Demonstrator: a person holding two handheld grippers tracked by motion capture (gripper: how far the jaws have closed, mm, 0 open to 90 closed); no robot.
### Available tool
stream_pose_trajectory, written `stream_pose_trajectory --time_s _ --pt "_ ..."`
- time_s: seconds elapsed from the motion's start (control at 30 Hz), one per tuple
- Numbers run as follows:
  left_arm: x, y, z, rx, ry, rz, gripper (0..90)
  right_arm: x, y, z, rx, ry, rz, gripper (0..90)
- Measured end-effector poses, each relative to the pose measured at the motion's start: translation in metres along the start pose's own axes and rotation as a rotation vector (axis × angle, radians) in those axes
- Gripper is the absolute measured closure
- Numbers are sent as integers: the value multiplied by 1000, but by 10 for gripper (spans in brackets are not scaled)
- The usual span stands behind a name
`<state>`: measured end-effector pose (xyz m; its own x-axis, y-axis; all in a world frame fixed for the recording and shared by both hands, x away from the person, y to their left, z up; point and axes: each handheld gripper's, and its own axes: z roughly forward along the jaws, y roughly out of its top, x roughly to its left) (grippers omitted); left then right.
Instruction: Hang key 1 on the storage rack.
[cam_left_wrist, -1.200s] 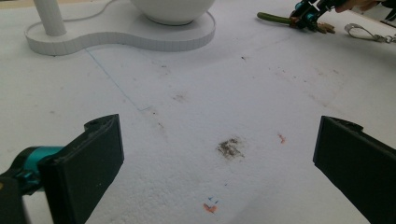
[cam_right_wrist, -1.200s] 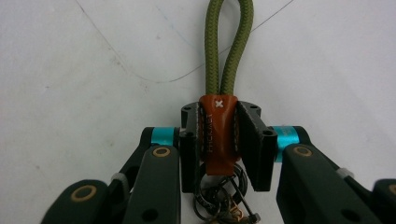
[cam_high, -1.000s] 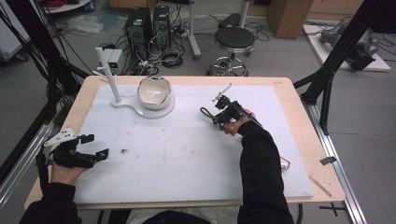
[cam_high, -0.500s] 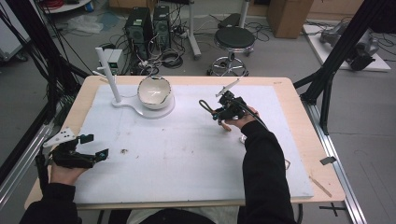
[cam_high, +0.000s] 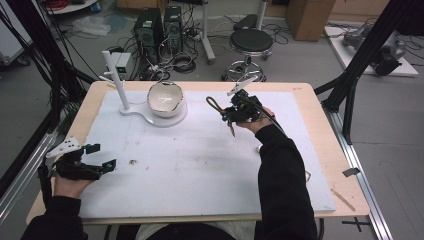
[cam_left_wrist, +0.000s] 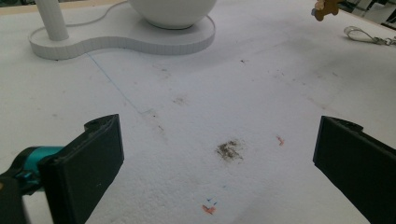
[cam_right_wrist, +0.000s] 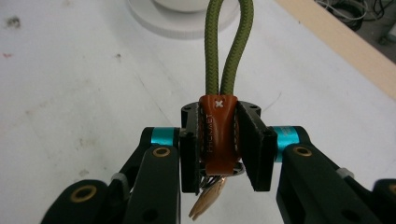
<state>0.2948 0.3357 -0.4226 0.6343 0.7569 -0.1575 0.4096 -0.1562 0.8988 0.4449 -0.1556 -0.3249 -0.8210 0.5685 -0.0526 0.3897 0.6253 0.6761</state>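
The right claw (cam_right_wrist: 219, 149) is pinched on a keychain (cam_right_wrist: 218, 135): its two black jaws press on either side of the brown leather tab, and the olive-green cord loop (cam_right_wrist: 228, 42) rises straight out of the tab toward the far end of the table. A pale wooden charm (cam_right_wrist: 208, 200) dangles beneath the tab. In the high view the right claw (cam_high: 231, 114) is held above the white mat (cam_high: 200, 165), right of centre and toward the far side, with the cord loop (cam_high: 214, 105) sticking out toward the white bowl (cam_high: 164, 98) and the charm hanging below.

The bowl sits on a flat white stand (cam_high: 150, 114) that also carries an upright white post (cam_high: 114, 80); both are near the far left corner of the mat, apart from the keychain.

The left claw (cam_high: 100, 156) rests low at the near left edge of the table with its jaws spread wide and nothing between them; its own view looks across the bare, smudged mat (cam_left_wrist: 196, 107) toward the stand (cam_left_wrist: 126, 37).

Judging by this, the pickup is done: the keychain is gripped firmly and clear of the table. What seems left is the carry to the stand and the placement, probably hooking the loop over the post or dropping the piece into the bowl. Which of the two is meant cannot be told.
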Motion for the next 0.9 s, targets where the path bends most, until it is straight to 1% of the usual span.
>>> stream_pose_trajectory --time_s 0.07,0.13,0.2,0.23,0.3,0.33,0.37,0.4,0.43,0.47,0.5,0.57,0.8,0.9 --pt "0 0 0 1 0 1 22 1 3 -1 -3 1 0 709" --pt "0 0 0 0 -6 3 22 5 14 -1 -17 7 -17 710" --pt "0 0 0 -3 -9 4 22 6 16 -1 -18 9 -16 710" --pt "0 0 0 -3 -9 4 22 9 23 0 -26 18 -26 710" --pt "0 0 -1 -4 -8 2 22 11 26 0 -27 22 -33 709" --pt "0 0 -1 -6 -8 0 22 14 32 0 -31 23 -48 709" --pt "0 0 -1 -6 -7 0 22 14 32 0 -31 23 -48 709" --pt "0 0 -1 -6 -7 2 22 18 38 -1 -36 29 -55 709" --pt "0 0 -1 -6 -7 2 22 18 38 -1 -36 29 -55 709" --pt "0 0 -1 -4 -8 2 22 21 44 -2 -46 25 -62 709" --pt "0 0 -1 -4 -8 2 22 21 44 -2 -46 25 -62 709" --pt "0 0 -1 -5 -7 2 22 24 51 -4 -66 34 -65 709" --pt "1 0 0 -9 -7 -3 22 31 63 -1 -70 41 -74 709" --pt "2 0 1 -10 -7 -4 22 37 70 2 -65 44 -90 708"
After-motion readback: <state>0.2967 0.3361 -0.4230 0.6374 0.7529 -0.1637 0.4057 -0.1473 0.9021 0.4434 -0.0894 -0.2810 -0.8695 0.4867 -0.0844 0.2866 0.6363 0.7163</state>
